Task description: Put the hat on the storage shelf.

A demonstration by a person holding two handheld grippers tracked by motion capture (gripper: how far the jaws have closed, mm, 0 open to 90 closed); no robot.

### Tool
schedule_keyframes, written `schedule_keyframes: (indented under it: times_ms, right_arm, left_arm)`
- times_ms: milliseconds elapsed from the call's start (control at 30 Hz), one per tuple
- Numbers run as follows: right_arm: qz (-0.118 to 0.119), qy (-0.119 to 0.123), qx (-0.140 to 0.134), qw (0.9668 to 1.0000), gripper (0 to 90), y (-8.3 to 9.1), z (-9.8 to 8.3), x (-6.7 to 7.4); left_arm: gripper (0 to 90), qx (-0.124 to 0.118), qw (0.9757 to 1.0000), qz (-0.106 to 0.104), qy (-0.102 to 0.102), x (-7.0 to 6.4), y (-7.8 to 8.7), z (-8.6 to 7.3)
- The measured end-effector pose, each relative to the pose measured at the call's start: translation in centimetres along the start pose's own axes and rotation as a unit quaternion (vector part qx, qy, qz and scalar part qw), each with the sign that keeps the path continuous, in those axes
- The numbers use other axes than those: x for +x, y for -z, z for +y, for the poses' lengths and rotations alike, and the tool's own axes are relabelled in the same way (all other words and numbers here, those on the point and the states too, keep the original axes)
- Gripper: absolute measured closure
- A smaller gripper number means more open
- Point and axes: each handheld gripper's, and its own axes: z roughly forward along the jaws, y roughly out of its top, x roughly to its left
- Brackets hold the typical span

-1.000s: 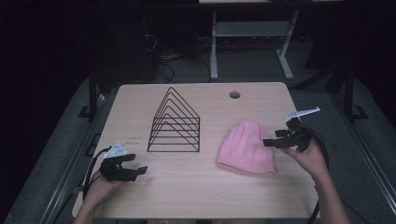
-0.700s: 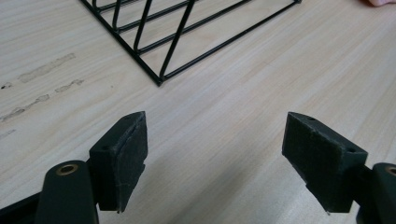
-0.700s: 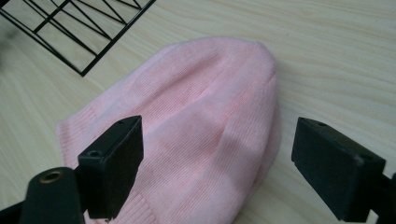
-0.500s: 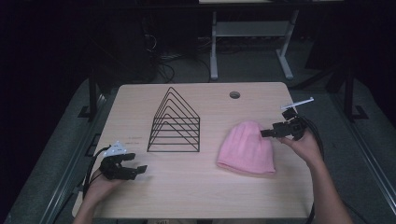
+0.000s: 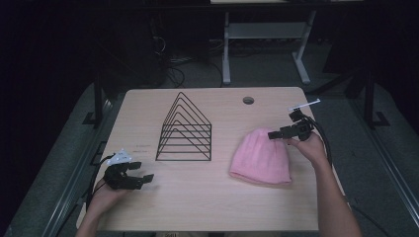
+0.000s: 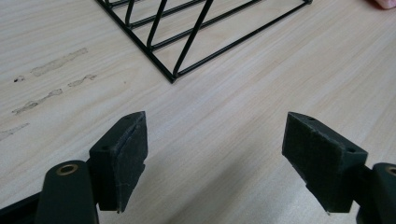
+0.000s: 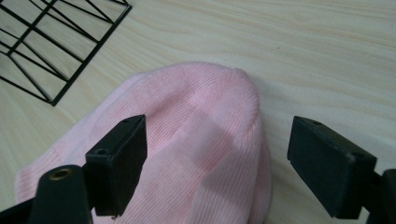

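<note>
A pink knitted hat (image 5: 261, 157) (image 7: 187, 149) lies flat on the right half of the wooden table (image 5: 207, 207). My right gripper (image 5: 274, 134) (image 7: 219, 168) hovers open just over the hat's top right edge, jaws wide apart with nothing between them. A black wire rack (image 5: 187, 129) (image 6: 196, 28) (image 7: 51, 42) shaped like stacked triangles stands near the table's middle. My left gripper (image 5: 143, 177) (image 6: 215, 163) rests low at the front left, open and empty, pointing toward the rack's near corner.
A round cable hole (image 5: 248, 100) sits in the table's far edge. Behind the table stand a white frame (image 5: 262, 44) and loose cables on the dark floor. Faint scuff marks (image 6: 51, 79) show on the wood to the left of the rack.
My right gripper has moved a little away from me and left, from beside the hat's right edge to over its top right part. The left gripper has stayed put.
</note>
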Motion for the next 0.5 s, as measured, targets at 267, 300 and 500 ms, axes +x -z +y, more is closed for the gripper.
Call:
schedule_keyframes:
  times_ms: [267, 300, 500]
  right_arm:
    - [0.000, -0.025, 0.024, 0.9994, 29.1, -1.9, -0.2, -1.2]
    - [0.003, -0.028, 0.023, 0.9993, 30.6, -2.0, -0.2, -1.3]
    - [0.012, -0.037, 0.029, 0.9988, 40.9, -2.5, -0.4, -1.7]
  left_arm:
    - [22.3, 0.013, 0.9999, 0.005, -0.008, 0.1, 0.1, -0.1]
    - [22.3, 0.012, 0.9999, 0.004, -0.006, 0.1, 0.1, -0.2]
    - [22.3, 0.007, 1.0000, 0.005, 0.000, 0.2, 0.3, -0.3]
